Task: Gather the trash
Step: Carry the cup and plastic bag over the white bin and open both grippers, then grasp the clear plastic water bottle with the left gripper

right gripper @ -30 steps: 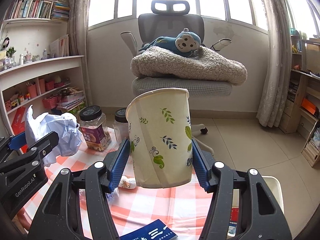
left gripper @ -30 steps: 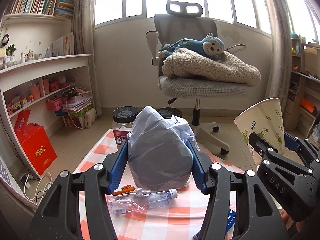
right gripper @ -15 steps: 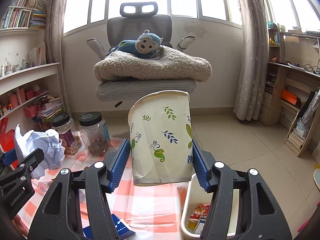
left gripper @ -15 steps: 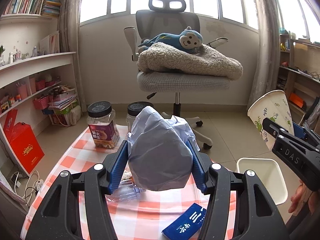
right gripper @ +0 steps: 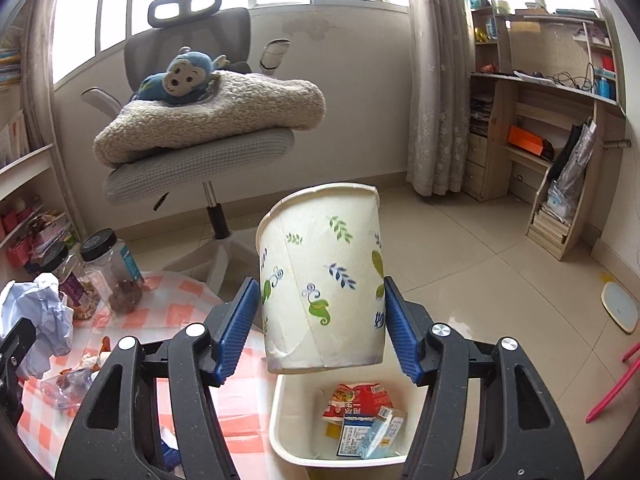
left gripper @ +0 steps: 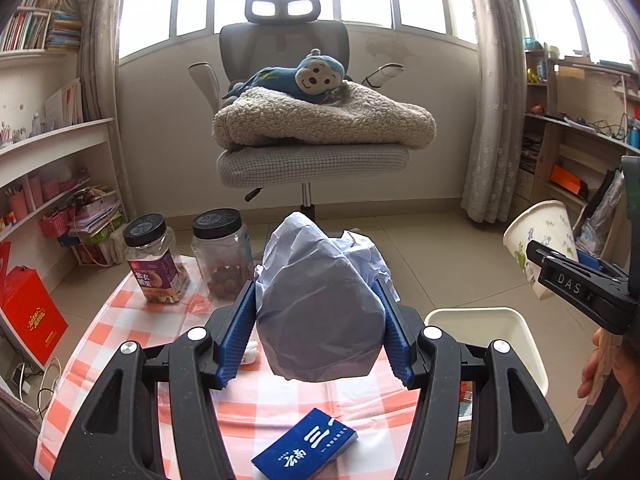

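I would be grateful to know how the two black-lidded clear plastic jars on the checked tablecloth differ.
The left jar wears a purple label and looks well filled with pale snacks; the right jar shows no label here and holds only a low layer of dark round pieces. Both stand upright, lids on.

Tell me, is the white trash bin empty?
No. The white bin already holds a few cartons and wrappers at its bottom.

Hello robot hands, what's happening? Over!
Left gripper clamps crumpled paper. Right jaws opening around paper cup above bin. Nothing in the way.
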{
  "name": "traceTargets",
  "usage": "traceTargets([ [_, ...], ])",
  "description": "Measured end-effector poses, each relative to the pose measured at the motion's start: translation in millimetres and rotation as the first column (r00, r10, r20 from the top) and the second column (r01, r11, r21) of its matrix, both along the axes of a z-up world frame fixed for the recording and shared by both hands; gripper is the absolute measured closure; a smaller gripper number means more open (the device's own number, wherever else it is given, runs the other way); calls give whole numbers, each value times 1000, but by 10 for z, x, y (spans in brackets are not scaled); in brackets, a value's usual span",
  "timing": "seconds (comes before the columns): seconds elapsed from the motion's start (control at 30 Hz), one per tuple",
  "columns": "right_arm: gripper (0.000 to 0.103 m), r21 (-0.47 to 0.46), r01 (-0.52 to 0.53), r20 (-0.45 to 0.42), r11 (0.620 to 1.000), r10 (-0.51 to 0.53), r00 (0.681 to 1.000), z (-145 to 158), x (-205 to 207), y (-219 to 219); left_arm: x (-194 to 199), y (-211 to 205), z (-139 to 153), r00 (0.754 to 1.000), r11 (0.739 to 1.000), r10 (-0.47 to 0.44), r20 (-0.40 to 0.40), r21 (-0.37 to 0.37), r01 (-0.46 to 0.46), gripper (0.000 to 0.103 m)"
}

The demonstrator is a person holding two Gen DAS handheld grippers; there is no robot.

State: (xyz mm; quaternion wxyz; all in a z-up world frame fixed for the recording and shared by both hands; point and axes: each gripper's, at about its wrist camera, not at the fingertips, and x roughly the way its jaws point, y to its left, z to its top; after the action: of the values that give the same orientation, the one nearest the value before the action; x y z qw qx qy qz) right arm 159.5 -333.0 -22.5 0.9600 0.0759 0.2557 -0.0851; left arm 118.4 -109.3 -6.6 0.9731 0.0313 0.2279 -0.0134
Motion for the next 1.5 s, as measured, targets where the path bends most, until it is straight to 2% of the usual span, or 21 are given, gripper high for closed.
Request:
traceTargets([
  [0.03,14,10,21,-3,1000,-21,1000,-12,-3,-91,7,-68,0,1000,1000,-9,0,2,9,46],
  [0.07,11,19,50,2,999,-50,999,-19,-27,-186,11,-138,-1,1000,1000,-19,-1,3,19,46],
  [0.33,7,98,207,-2,974,-207,978,-14,-175,-863,67,-746,-24,994,994,-113,-13,7,113,45],
  [0.73,7,168,314,-10,934,-317,948,-21,-381,-1460,198,-1615,-131,973,973,-224,-44,43,226,45],
  [0.9,7,185,351,-30,918,-352,936,-76,-453,-1672,347,-1903,-183,961,963,-264,-84,40,268,45],
  [1.0,7,192,368,-44,910,-367,929,-109,-494,-1753,353,-1969,-184,956,959,-276,-95,34,281,42],
  [1.2,7,151,368,-56,917,-364,930,-130,-481,-1670,303,-1877,-203,957,959,-271,-98,62,278,25],
  [1.37,7,70,333,-67,940,-329,942,-107,-390,-1393,290,-1641,-193,964,962,-246,-97,94,255,14],
  [1.5,7,-20,269,-70,963,-270,960,-75,-299,-1035,317,-1344,-176,973,972,-206,-99,96,216,10],
])
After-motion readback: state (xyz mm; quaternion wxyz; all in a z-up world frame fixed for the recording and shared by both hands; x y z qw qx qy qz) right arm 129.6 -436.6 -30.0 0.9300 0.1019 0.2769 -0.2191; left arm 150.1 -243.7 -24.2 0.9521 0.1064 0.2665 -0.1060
